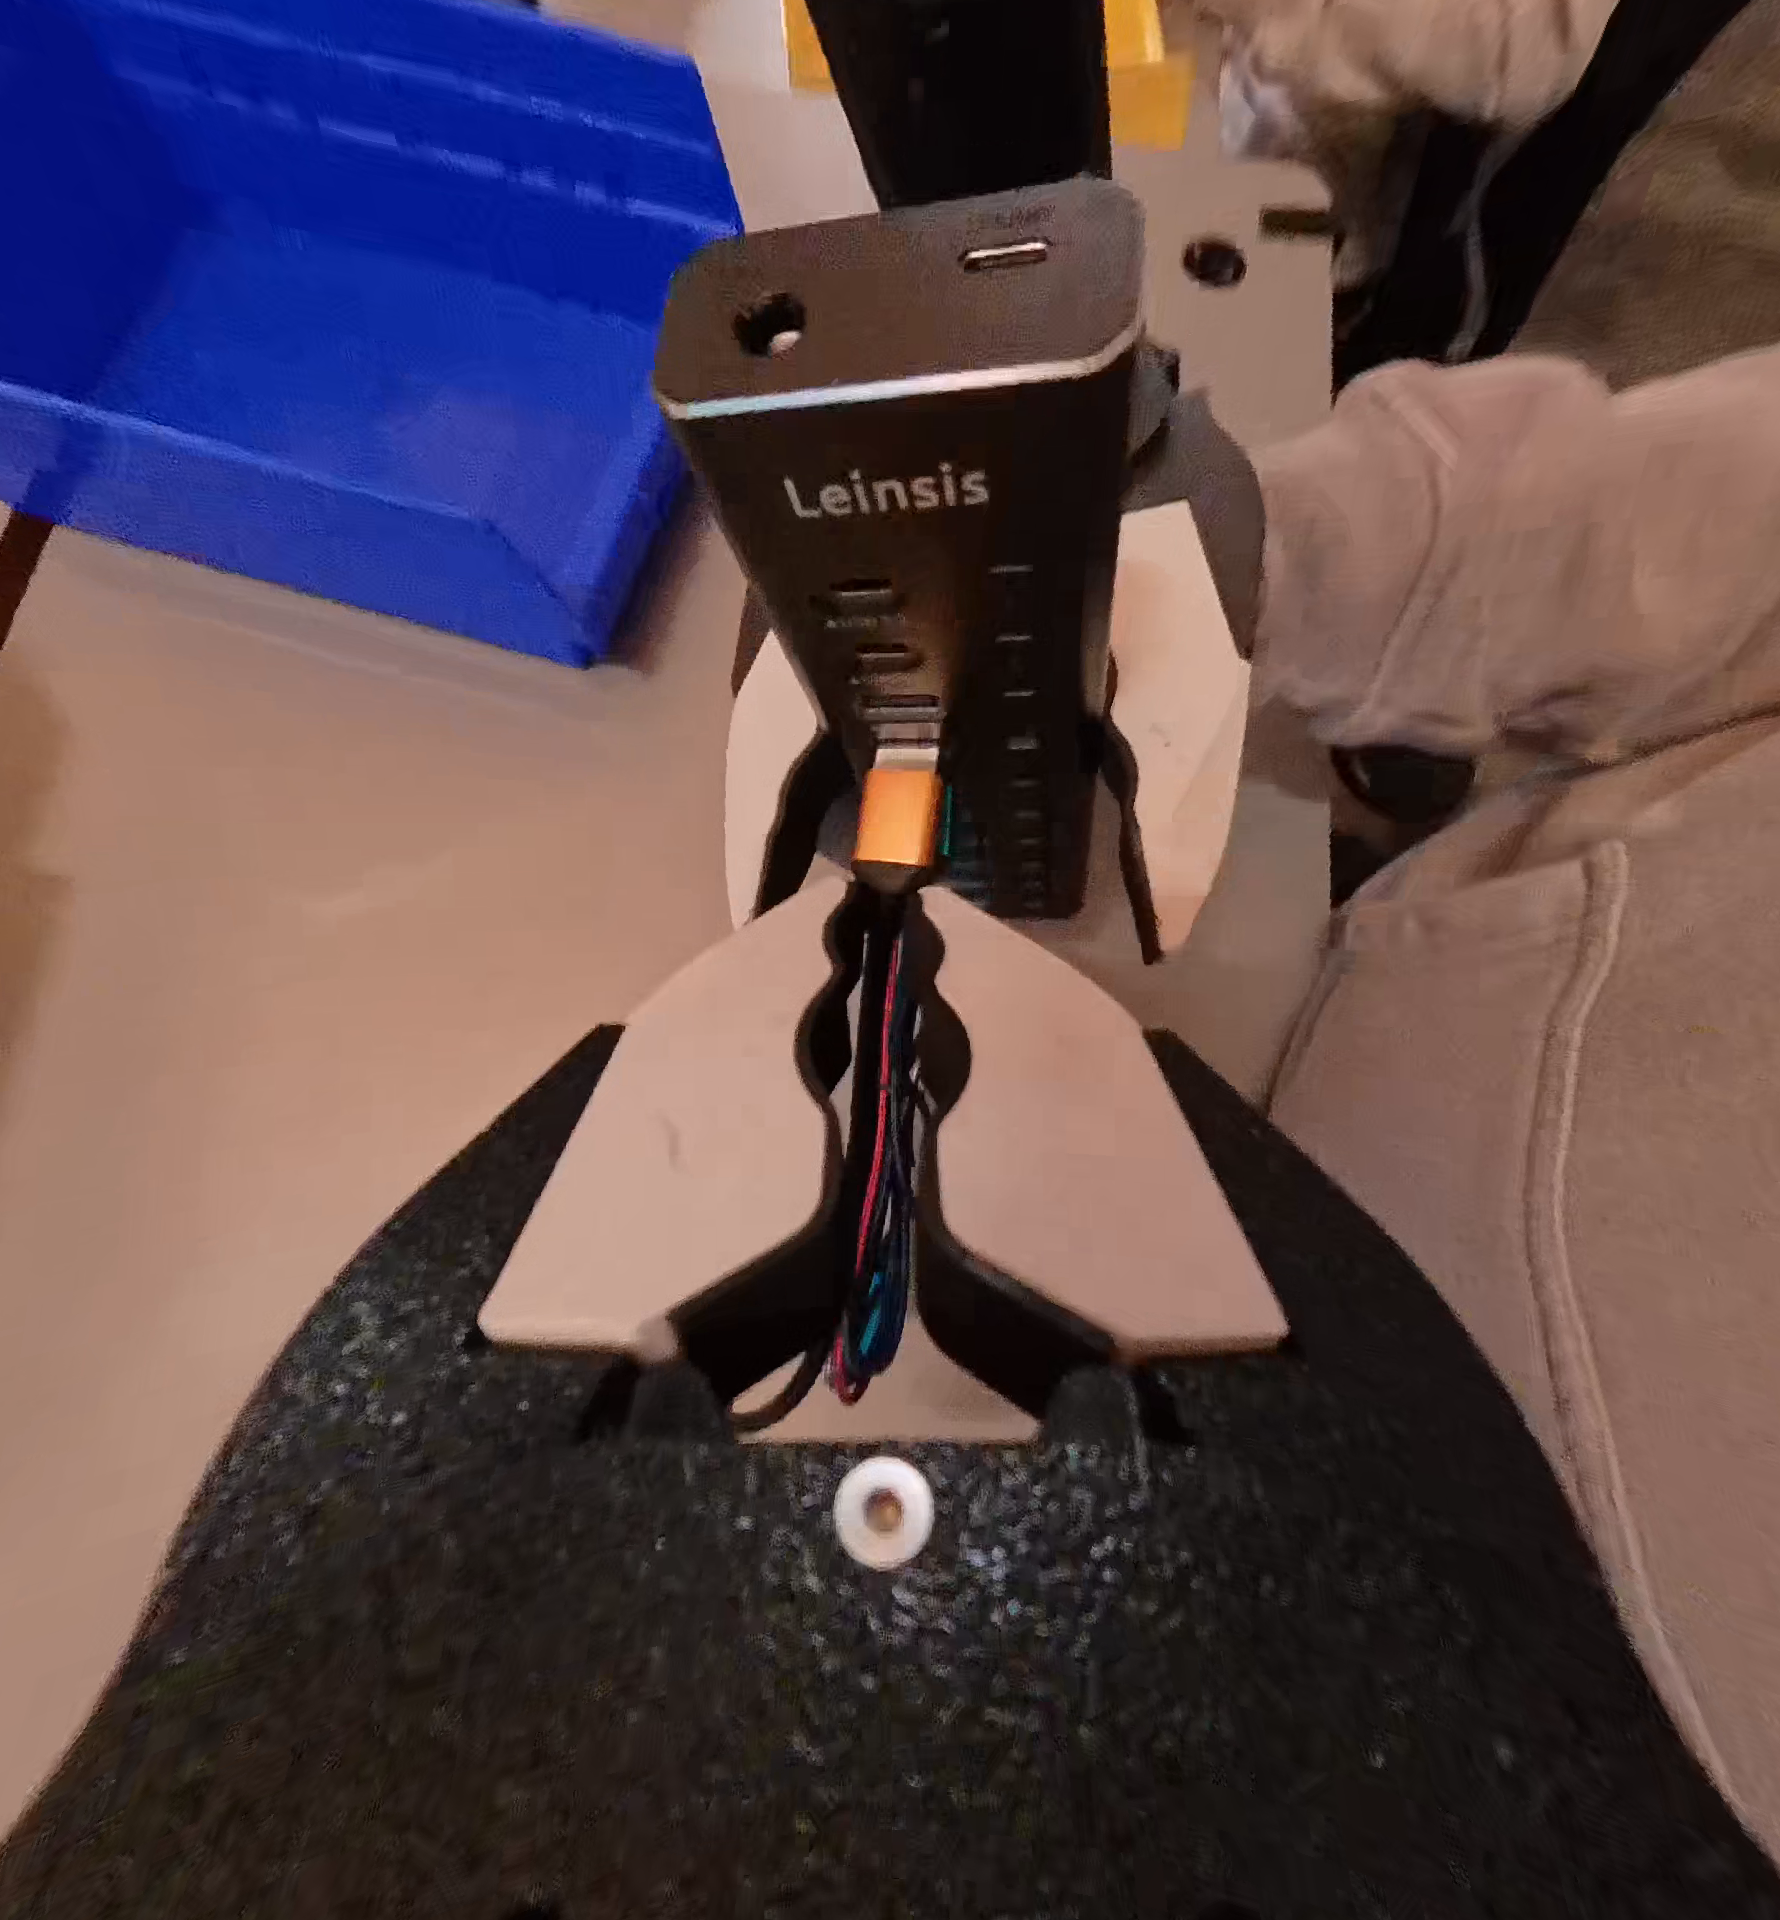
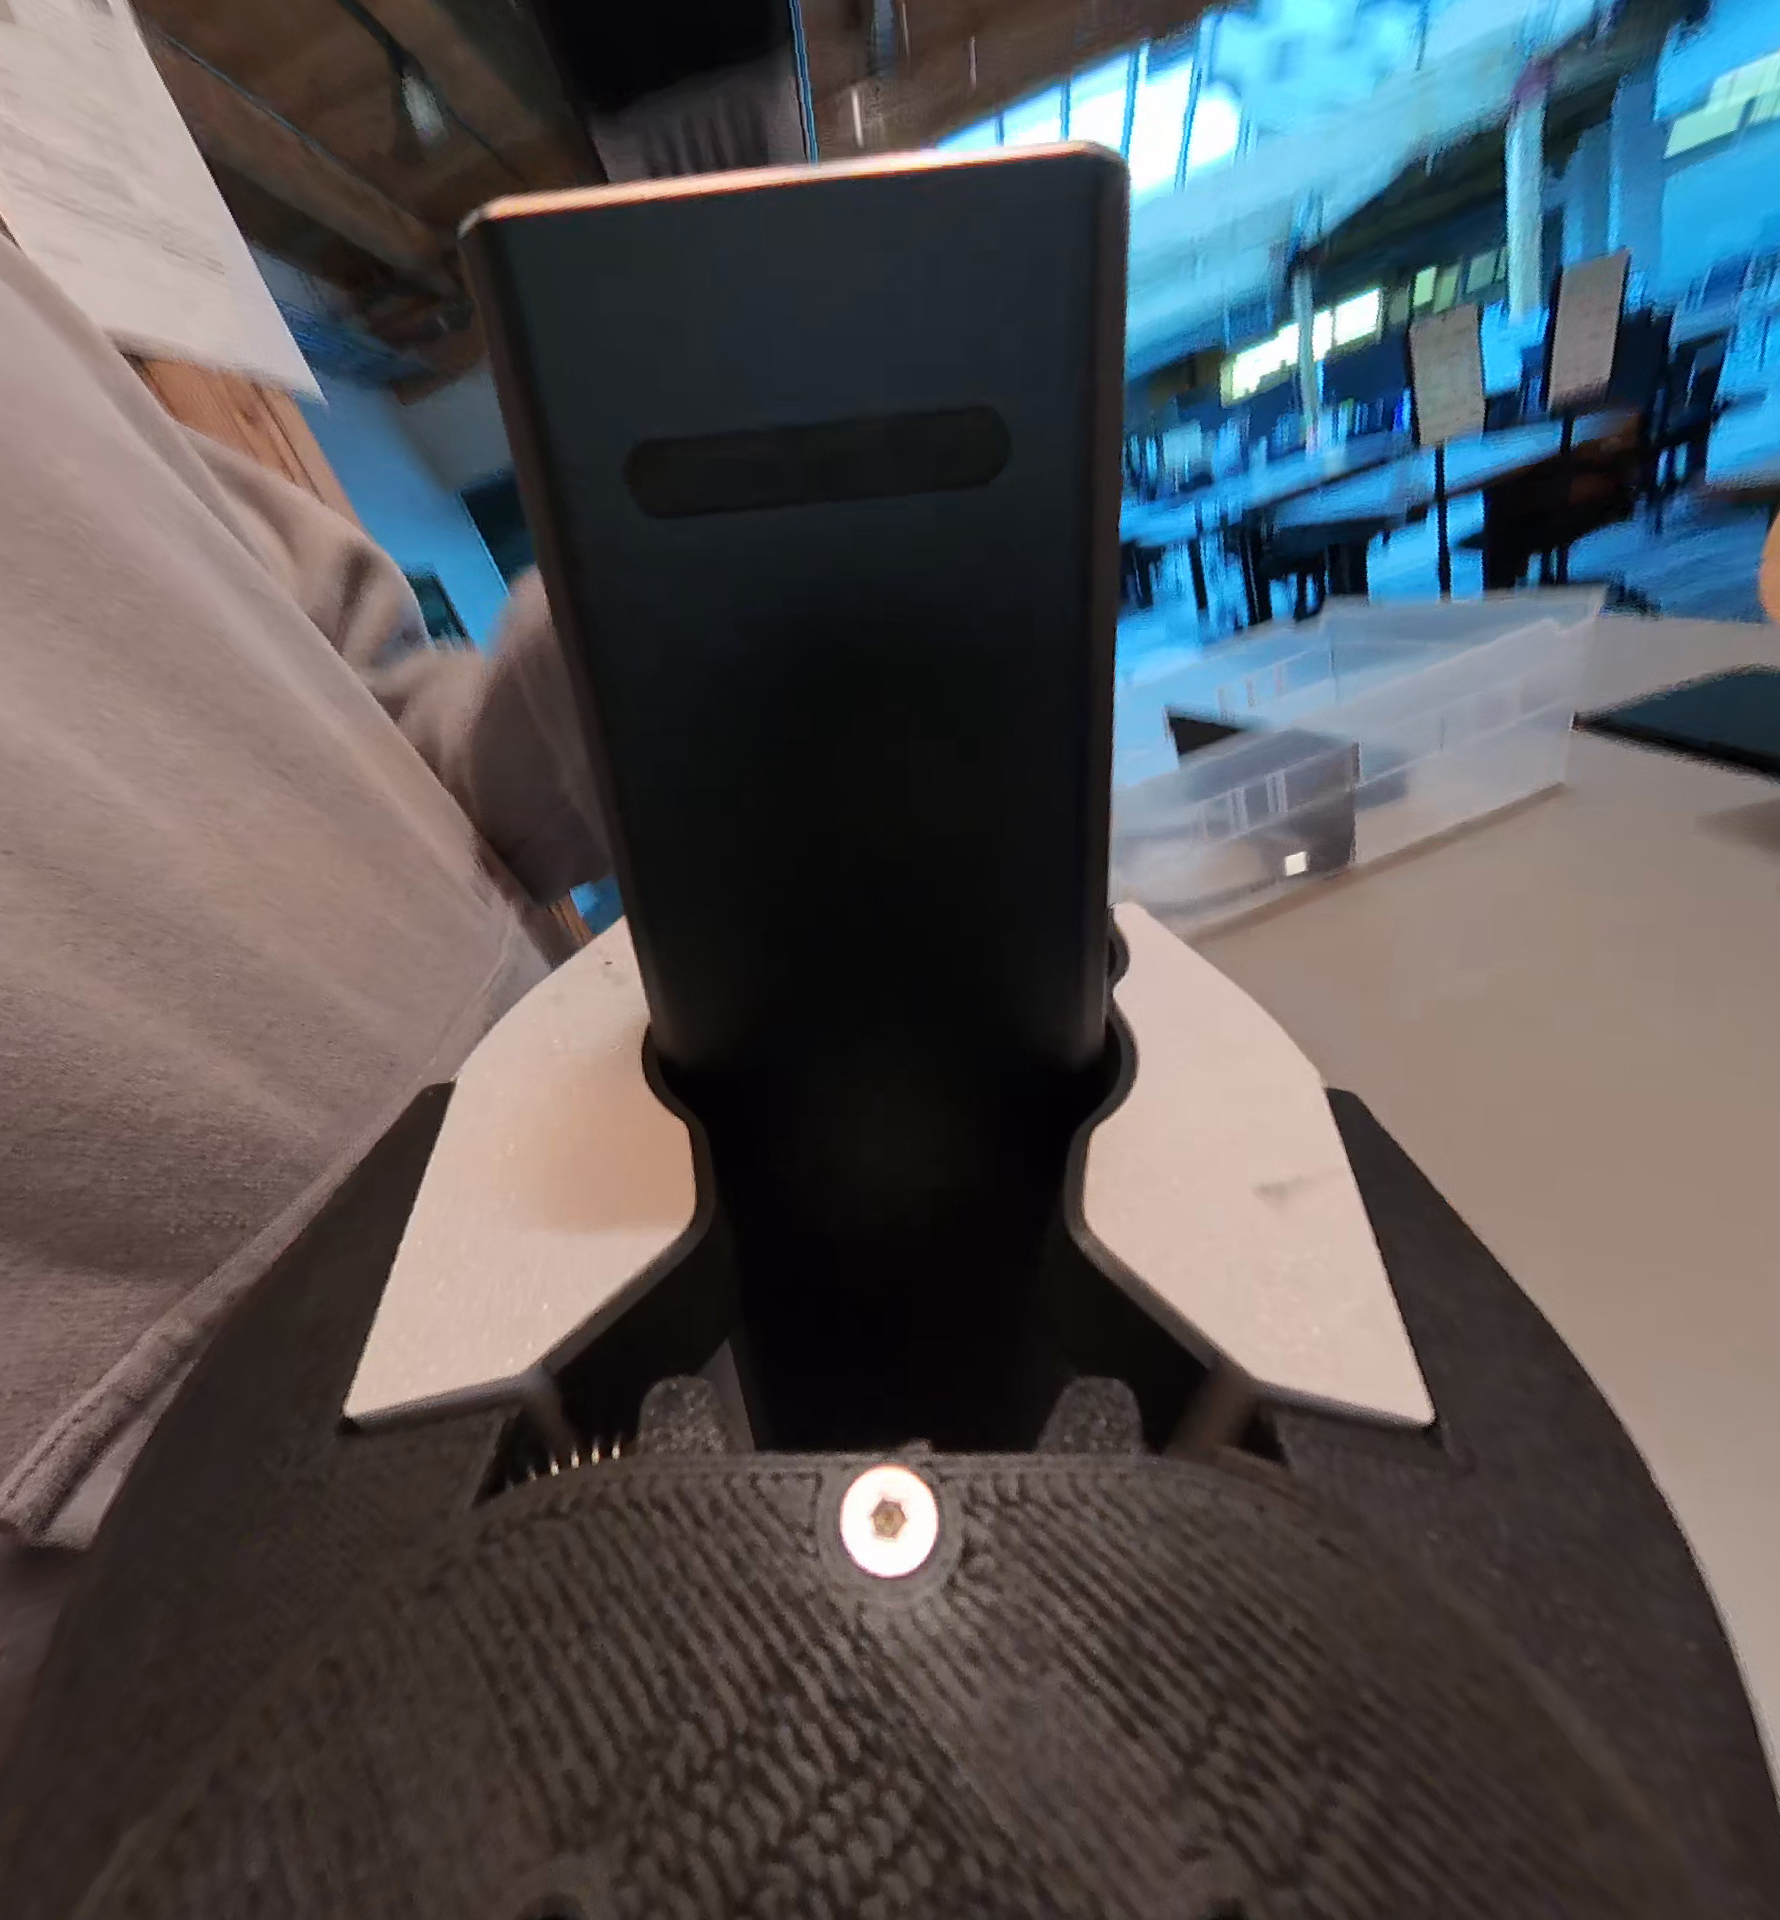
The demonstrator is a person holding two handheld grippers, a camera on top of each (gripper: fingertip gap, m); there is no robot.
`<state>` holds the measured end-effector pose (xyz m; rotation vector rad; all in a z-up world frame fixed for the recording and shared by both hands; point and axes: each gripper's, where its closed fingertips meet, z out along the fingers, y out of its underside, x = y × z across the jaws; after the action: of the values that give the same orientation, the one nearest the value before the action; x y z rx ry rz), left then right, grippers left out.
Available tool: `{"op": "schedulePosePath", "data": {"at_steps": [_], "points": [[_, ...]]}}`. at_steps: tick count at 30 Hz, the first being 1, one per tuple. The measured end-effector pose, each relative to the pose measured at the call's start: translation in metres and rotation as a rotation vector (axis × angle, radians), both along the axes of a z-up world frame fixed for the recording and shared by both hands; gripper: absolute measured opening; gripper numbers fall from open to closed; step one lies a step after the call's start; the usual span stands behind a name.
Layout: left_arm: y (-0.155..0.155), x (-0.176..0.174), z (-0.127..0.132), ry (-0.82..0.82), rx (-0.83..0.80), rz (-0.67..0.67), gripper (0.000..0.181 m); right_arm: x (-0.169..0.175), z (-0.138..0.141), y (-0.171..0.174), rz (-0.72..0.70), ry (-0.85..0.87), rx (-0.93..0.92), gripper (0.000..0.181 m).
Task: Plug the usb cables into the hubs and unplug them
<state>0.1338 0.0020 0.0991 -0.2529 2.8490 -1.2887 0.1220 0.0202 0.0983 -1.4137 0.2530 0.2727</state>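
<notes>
While the left gripper (image 1: 881,914) pinches the cable (image 1: 881,1143), its orange plug (image 1: 898,821) meets the hub (image 1: 907,582). The right gripper (image 2: 886,1049) clamps that hub. A tilted push could jam the plug.

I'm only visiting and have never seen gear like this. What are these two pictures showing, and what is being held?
There is no robot here: a person holds a two-finger clamp in each hand, each with a camera looking along its fingers. In the left camera's picture, the left gripper pinches a cable just behind its orange plug, which meets a port on the black hub. The right camera shows the right gripper clamping that hub from behind. A blue bin and a clear tray sit on the table.
</notes>
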Motion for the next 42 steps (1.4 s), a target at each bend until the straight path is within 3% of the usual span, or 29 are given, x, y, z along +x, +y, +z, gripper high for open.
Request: {"op": "schedulePosePath", "data": {"at_steps": [1, 3, 6, 10, 19, 22, 29, 31, 35, 39, 42], "points": [[-0.003, 0.001, 0.004, 0.007, -0.064, 0.014, 0.007, 0.002, 0.005, -0.003, -0.007, 0.006, 0.039, 0.074], [-0.005, 0.0, 0.007, 0.038, -0.144, 0.026, 0.01, 0.004, 0.009, -0.004, -0.027, -0.014, 0.04, 0.074], [-0.006, -0.001, 0.006, 0.063, -0.189, 0.047, 0.032, 0.002, 0.009, -0.003, -0.02, -0.035, 0.01, 0.075], [-0.01, -0.003, 0.01, 0.038, -0.237, 0.044, 0.015, 0.0, 0.012, 0.0, -0.006, -0.04, 0.014, 0.074], [-0.01, -0.004, 0.013, 0.029, -0.277, 0.056, 0.014, -0.005, 0.006, 0.01, 0.03, -0.032, -0.033, 0.075], [-0.006, -0.005, 0.005, 0.0, -0.198, 0.02, 0.014, -0.009, -0.005, 0.014, 0.044, -0.057, -0.122, 0.075], [-0.005, -0.003, 0.007, -0.018, -0.242, 0.041, 0.015, -0.005, -0.004, 0.013, 0.027, -0.06, -0.094, 0.074], [0.003, 0.013, 0.023, -0.061, -0.302, 0.143, 0.045, 0.0, -0.002, 0.012, 0.009, -0.054, -0.085, 0.076], [0.05, 0.041, 0.061, -0.155, -0.495, 0.37, 0.049, 0.007, 0.011, -0.005, -0.031, -0.033, -0.012, 0.074], [0.094, 0.044, 0.026, -0.116, -0.395, 0.457, 0.049, 0.021, 0.04, -0.032, -0.081, 0.015, 0.156, 0.074], [0.109, 0.035, -0.005, -0.055, -0.354, 0.487, 0.049, 0.034, 0.06, -0.048, -0.123, 0.012, 0.232, 0.074]]}}
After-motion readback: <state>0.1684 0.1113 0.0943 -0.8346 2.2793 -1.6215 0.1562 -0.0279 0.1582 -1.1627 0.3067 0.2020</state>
